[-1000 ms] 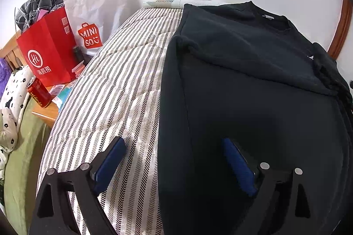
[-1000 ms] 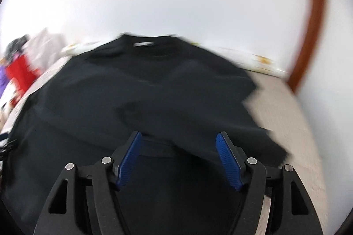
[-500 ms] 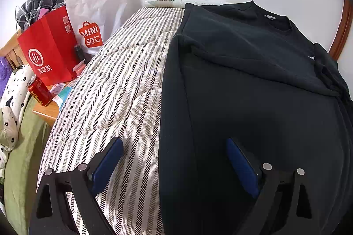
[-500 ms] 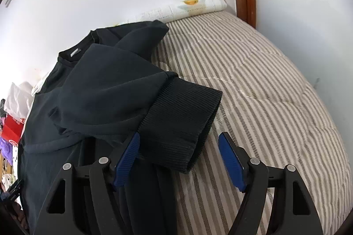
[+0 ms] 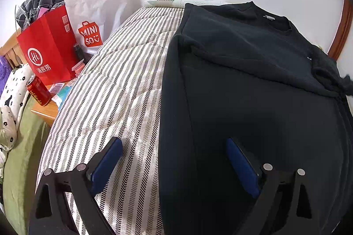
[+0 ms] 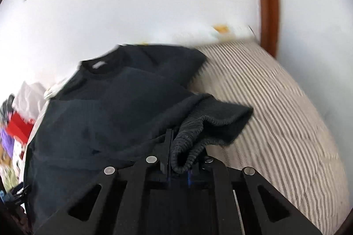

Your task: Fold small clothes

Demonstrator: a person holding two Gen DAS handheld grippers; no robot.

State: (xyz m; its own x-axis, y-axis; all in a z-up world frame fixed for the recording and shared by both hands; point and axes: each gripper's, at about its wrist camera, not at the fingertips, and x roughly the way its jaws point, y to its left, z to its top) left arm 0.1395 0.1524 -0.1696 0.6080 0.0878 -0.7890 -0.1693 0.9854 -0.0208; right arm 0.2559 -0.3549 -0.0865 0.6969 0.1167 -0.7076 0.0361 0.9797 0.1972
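1. On the striped bed (image 6: 275,102), my right claw (image 6: 179,160) has just snapped closed on the ribbed cuff (image 6: 211,124) of the black sweater (image 5: 253,102); half a second ago the cuff lay loose between its spread jaws.
2. My left claw (image 5: 174,164) hovers released over the sweater's near edge, unmoved.
3. With the sleeve now caught, I judge I can carry it across the body.

A dark navy sweatshirt (image 5: 253,102) lies flat on a striped bed (image 5: 114,84), collar toward the wall. One sleeve is folded across its chest, the ribbed cuff (image 6: 211,122) lifted and bunched.
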